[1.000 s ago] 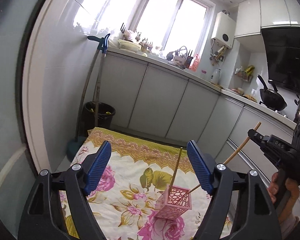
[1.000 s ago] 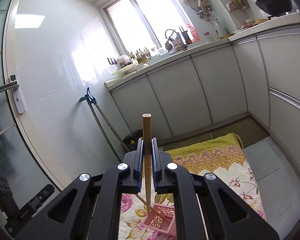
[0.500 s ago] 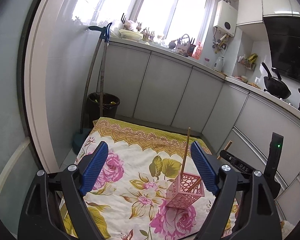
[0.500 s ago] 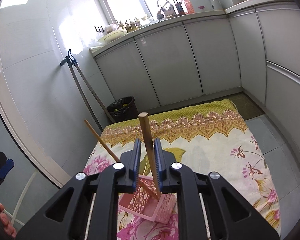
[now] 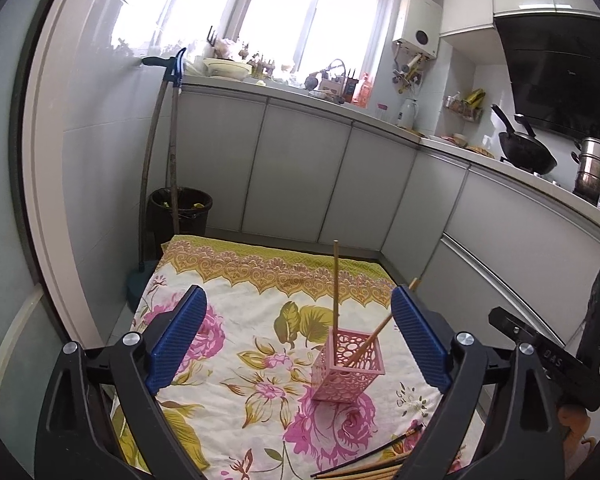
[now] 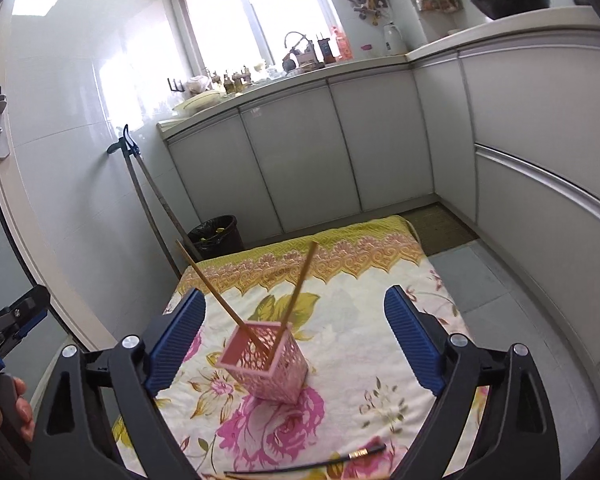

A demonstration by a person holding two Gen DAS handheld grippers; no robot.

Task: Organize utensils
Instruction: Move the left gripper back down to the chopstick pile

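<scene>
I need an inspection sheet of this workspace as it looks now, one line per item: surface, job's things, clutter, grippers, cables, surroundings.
Surface: floral cloth spread flat on the kitchen floor.
Job's things: pink holder stands upright on the cloth with two wooden chopsticks leaning in it; loose chopsticks, dark and wooden, lie on the cloth at the near edge.
Clutter: nothing seen on the cloth.
Grippers: left hand-held gripper jaws opening, nothing between them; right hand-held gripper jaws opening, not touching the holder or the chopsticks.
Cables: nothing seen.
Surroundings: grey cabinets, black bin, wok on the counter.
</scene>
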